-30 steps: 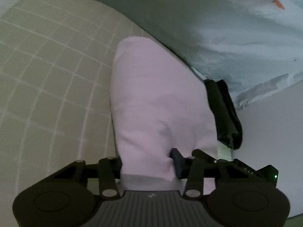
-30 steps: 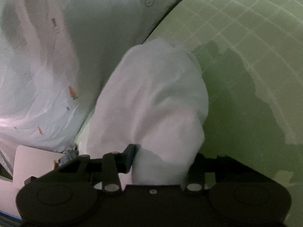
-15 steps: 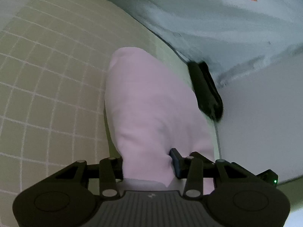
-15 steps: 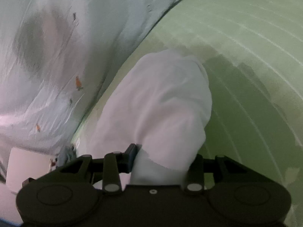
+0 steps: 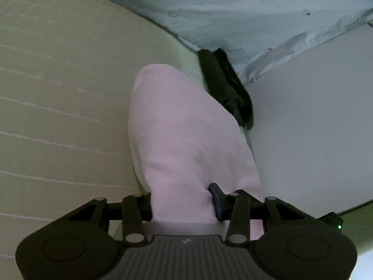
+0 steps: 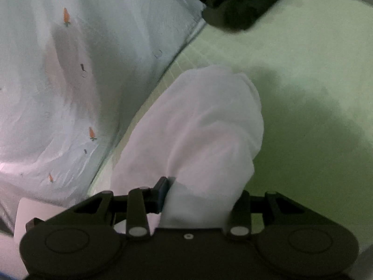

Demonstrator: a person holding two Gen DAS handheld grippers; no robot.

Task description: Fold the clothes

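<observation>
Down at the left claw (image 5: 184, 206), both fingers pinch a bunched pale pink garment (image 5: 184, 130); the right claw (image 6: 201, 198) clamps the same cloth (image 6: 205, 128), hanging over the green gridded bed sheet (image 6: 314, 93). Beyond lie a dark garment (image 5: 223, 86) and a carrot-print quilt (image 6: 70, 70). No readable writing.

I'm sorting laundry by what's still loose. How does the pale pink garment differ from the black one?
The pale pink garment is clamped in the left gripper and right gripper, hanging bunched; the black garment lies untouched at the mat's edge. Pink fills the view; black looks smaller and farther. Both are soft cloth.
</observation>
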